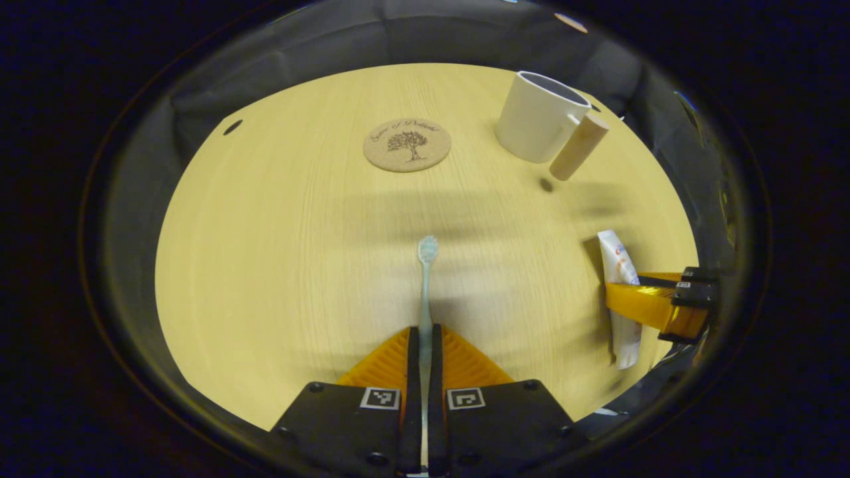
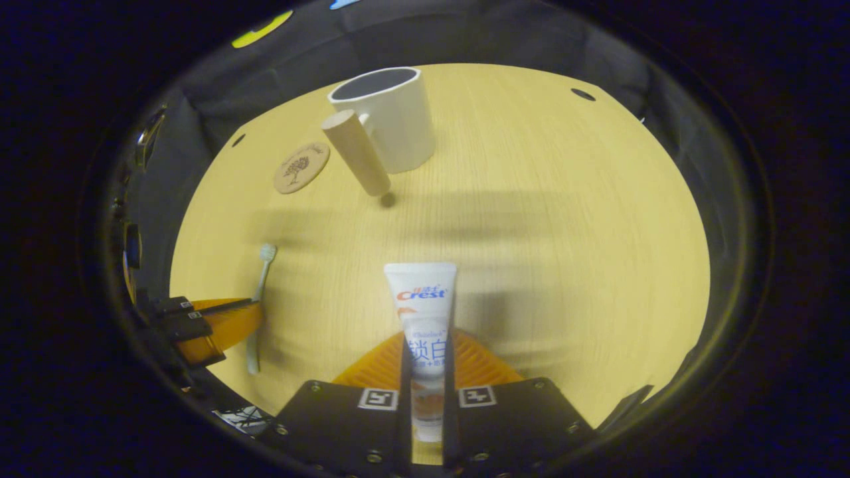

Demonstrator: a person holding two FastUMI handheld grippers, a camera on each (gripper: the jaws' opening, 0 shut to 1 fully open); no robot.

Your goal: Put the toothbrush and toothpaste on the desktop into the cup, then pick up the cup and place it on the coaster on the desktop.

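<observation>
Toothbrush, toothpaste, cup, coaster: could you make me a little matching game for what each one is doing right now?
Things:
1. toothbrush
2. toothpaste
3. cup
4. coaster

States:
A. lies bare on the desktop
B. pinched in the right gripper
C. stands upright and empty
D. pinched in the left gripper

Pairs: 1-D, 2-B, 3-C, 4-A

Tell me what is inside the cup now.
The cup looks empty near its rim; its bottom is hidden by the wall. The toothbrush and toothpaste are outside, each held in a claw.
</observation>
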